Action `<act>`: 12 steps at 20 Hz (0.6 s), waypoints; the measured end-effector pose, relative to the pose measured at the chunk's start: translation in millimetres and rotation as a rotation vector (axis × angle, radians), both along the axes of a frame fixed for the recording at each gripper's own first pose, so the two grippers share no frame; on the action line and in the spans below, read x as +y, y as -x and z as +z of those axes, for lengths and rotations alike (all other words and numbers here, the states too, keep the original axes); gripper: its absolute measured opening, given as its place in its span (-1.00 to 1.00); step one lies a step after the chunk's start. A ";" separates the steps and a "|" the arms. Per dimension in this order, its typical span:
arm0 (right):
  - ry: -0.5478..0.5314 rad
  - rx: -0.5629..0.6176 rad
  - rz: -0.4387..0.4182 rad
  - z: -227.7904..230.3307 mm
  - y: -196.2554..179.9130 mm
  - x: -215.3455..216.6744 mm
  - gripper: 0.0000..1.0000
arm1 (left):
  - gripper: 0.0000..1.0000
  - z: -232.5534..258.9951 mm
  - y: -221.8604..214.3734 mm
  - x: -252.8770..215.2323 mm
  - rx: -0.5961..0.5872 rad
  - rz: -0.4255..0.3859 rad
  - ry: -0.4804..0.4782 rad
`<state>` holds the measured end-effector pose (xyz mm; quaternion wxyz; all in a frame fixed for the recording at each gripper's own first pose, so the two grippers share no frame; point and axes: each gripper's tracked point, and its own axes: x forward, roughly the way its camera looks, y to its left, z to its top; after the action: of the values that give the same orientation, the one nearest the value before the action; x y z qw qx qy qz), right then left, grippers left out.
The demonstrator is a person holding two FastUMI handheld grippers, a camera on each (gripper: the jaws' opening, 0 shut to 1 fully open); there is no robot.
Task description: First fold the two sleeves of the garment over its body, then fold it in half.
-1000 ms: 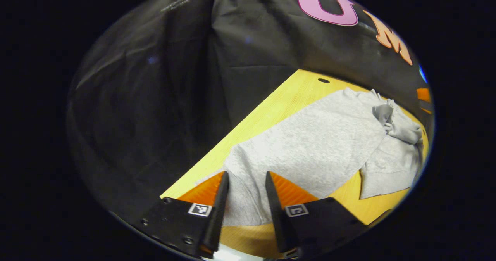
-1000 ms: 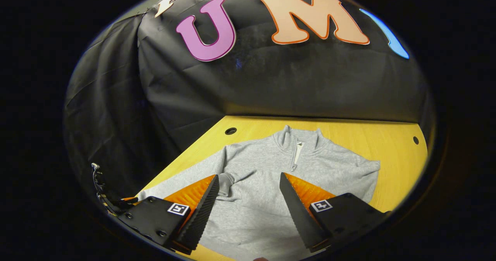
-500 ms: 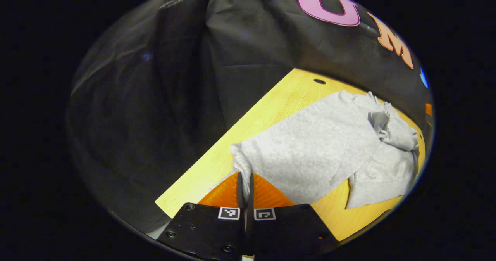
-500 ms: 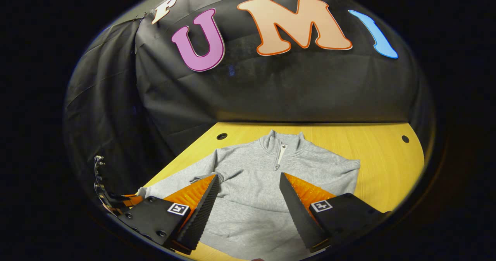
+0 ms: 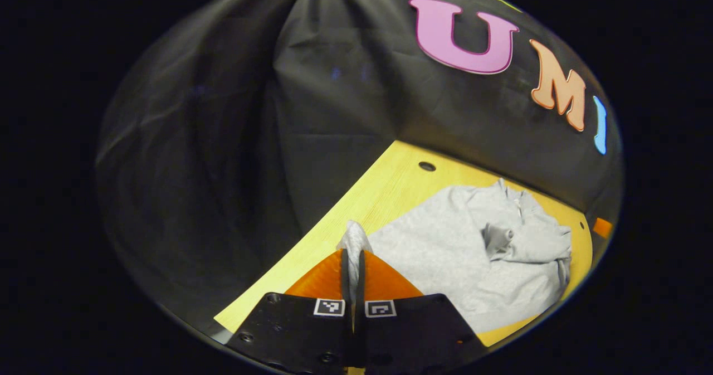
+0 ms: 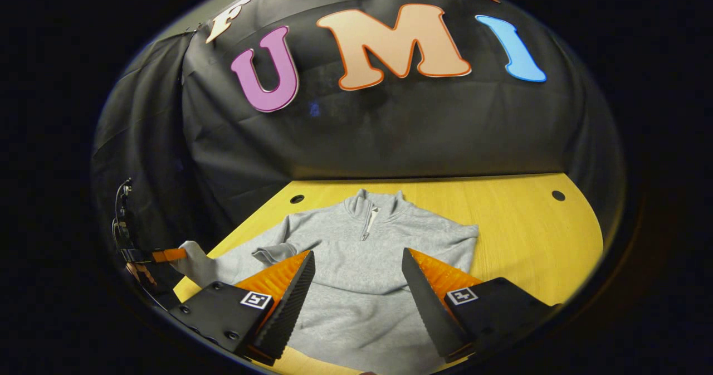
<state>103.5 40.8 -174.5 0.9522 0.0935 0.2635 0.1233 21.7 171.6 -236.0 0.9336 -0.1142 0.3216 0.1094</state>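
Observation:
A grey zip-neck sweatshirt (image 6: 356, 291) lies flat on the yellow wooden table (image 6: 518, 235), collar (image 6: 370, 210) toward the back wall. One sleeve is folded in, with its cuff (image 6: 273, 251) resting on the body. My left gripper (image 5: 352, 252) is shut on a near corner of the sweatshirt (image 5: 457, 252) and holds that corner (image 5: 355, 235) raised off the table. From the right gripper view, the left gripper (image 6: 167, 255) is at the far left with the lifted corner (image 6: 195, 261). My right gripper (image 6: 356, 255) hovers open over the sweatshirt's lower body, holding nothing.
Black cloth walls close in the table at the back and left. The tabletop has round holes (image 6: 297, 199) (image 6: 558, 195) near its back corners. Bare wood lies to the right of the sweatshirt. The table's left edge (image 5: 312, 241) runs close beside my left gripper.
My left gripper closed on the sweatshirt's near corner and then lifted it off the table. My right gripper stayed open and drew back a little from the garment.

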 end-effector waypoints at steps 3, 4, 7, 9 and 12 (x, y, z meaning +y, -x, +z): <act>0.002 -0.006 -0.040 0.5 4.3 -24.0 0.95 | -1.00 22.6 -31.4 -18.3 -0.057 -0.058 -0.025; 0.006 -0.006 -0.051 0.7 6.8 -32.3 0.95 | -1.00 29.0 -39.5 -25.0 -0.072 -0.077 -0.026; 0.018 -0.005 -0.087 0.9 16.4 -57.6 0.95 | -1.00 44.4 -65.5 -52.6 -0.094 -0.129 -0.018; 0.029 -0.005 -0.112 1.3 22.8 -74.8 0.95 | -1.00 52.3 -82.0 -72.9 -0.116 -0.164 -0.013; 0.037 -0.008 -0.157 5.3 29.9 -101.4 0.96 | -1.00 66.8 -101.9 -104.9 -0.149 -0.222 -0.004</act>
<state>73.6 -60.6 -169.2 0.9615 0.0956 0.2537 0.0439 123.6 66.6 -169.2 0.9615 -0.0836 0.2619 -0.0028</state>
